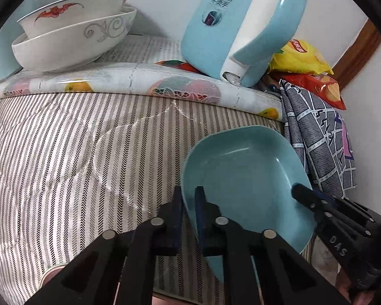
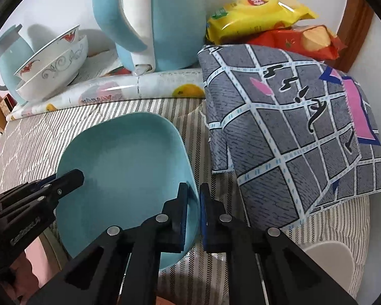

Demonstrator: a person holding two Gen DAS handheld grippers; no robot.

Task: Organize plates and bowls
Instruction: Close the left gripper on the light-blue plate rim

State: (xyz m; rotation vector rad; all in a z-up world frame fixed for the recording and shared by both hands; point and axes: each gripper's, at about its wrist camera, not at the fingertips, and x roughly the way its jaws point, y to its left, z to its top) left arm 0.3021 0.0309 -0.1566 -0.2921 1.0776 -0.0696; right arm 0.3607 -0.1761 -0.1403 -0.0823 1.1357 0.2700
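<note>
A light blue, rounded-square plate (image 1: 241,172) (image 2: 124,165) lies tilted on the striped tablecloth (image 1: 63,152), held at two opposite rims. My left gripper (image 1: 188,198) is shut on its left rim, one pad inside the plate and one outside. My right gripper (image 2: 193,195) is shut on the opposite rim in the same way. Each gripper also shows in the other's view: the right gripper (image 1: 303,193) at the plate's right edge, the left gripper (image 2: 73,178) at its left edge. Two white patterned bowls (image 1: 76,33) (image 2: 53,63) stand nested at the back left.
A pale blue kettle (image 1: 241,25) (image 2: 149,20) stands on a fruit-print mat (image 1: 139,78) at the back. Snack bags (image 2: 259,12) and a folded grey checked cloth (image 2: 292,127) lie to the right. A blue jug (image 2: 10,58) stands far left. A white round object (image 2: 327,256) sits lower right.
</note>
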